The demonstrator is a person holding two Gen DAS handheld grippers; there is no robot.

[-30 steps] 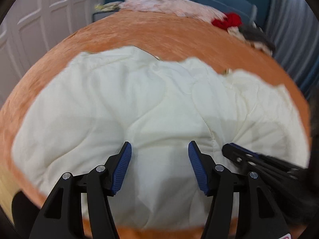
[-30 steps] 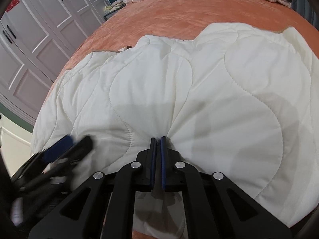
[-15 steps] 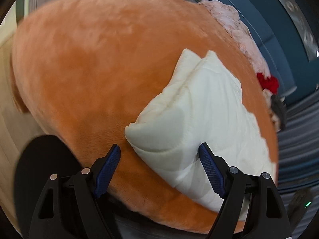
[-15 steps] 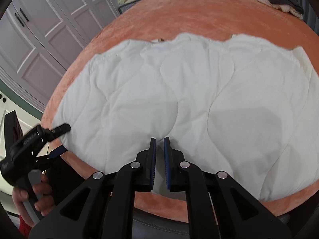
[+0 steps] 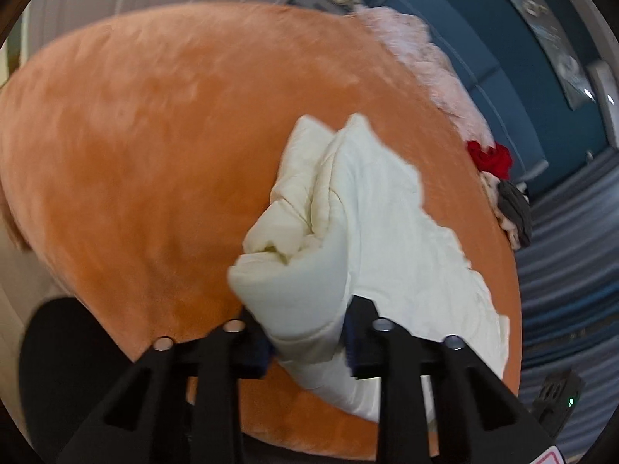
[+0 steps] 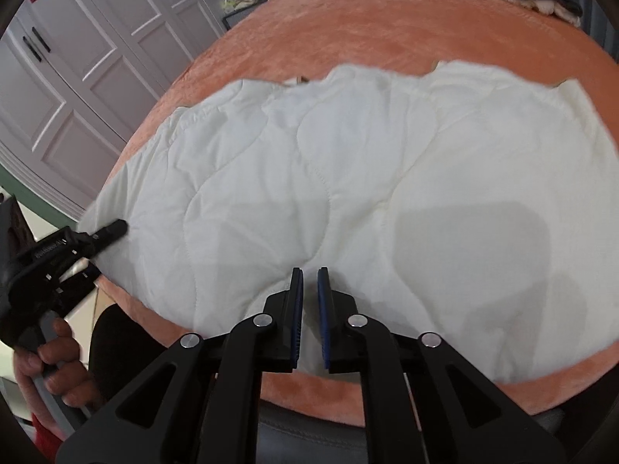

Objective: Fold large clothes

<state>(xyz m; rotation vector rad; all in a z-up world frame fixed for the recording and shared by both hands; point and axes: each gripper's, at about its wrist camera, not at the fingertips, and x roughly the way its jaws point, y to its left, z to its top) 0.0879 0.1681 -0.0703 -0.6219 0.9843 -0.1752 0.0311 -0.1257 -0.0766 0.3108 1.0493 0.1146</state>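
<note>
Close up, left gripper [image 5: 305, 332] clamped on bunched corner of cream quilted garment [image 6: 348, 193], right gripper [image 6: 308, 309] nearly closed, narrow gap above garment's near edge, garment spread ahead on orange bed [image 6: 348, 31].

The left gripper [image 5: 305, 338] is clamped on a thick fold, a bare hand [image 6: 50, 363] round its handle. The right gripper [image 6: 308, 309] shows only a narrow slit between its fingers.
</note>
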